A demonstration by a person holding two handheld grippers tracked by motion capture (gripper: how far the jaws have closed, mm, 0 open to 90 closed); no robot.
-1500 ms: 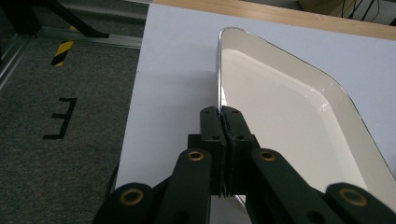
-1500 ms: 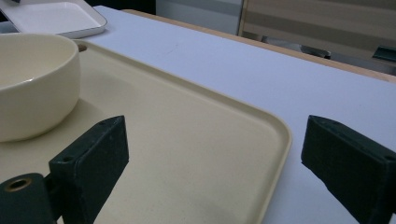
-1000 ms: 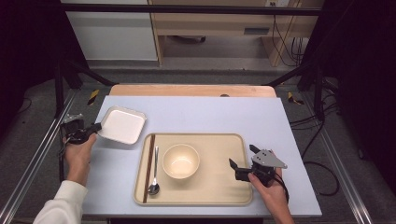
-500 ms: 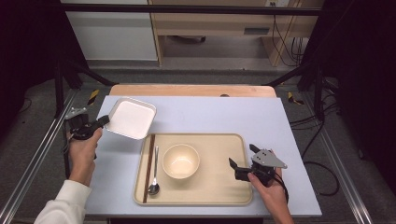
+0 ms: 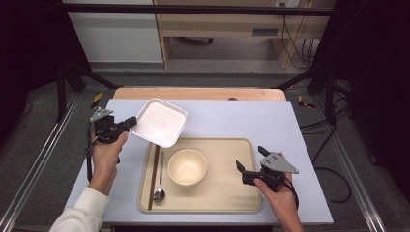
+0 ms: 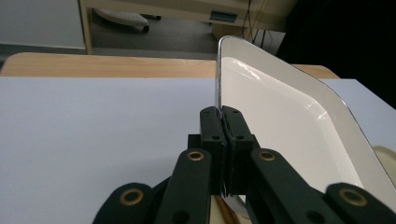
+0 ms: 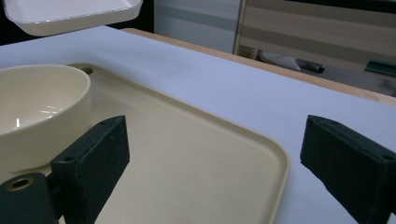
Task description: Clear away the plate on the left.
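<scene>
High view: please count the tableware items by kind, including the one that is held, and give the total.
Square white plate, held by the left gripper: 1
Round cream bowl: 1
Spoon: 1
Pair of brown chopsticks: 1
Beige tray: 1
Total: 5

High view overlooks table (image 5: 251, 121); gripper views skim it closely

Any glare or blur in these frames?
High view: even light, dark surround, sharp. Left gripper view: bright streak of glare along the plate rim, near tongs slightly soft. Right gripper view: small highlights inside the bowl, background shelves blurred.
</scene>
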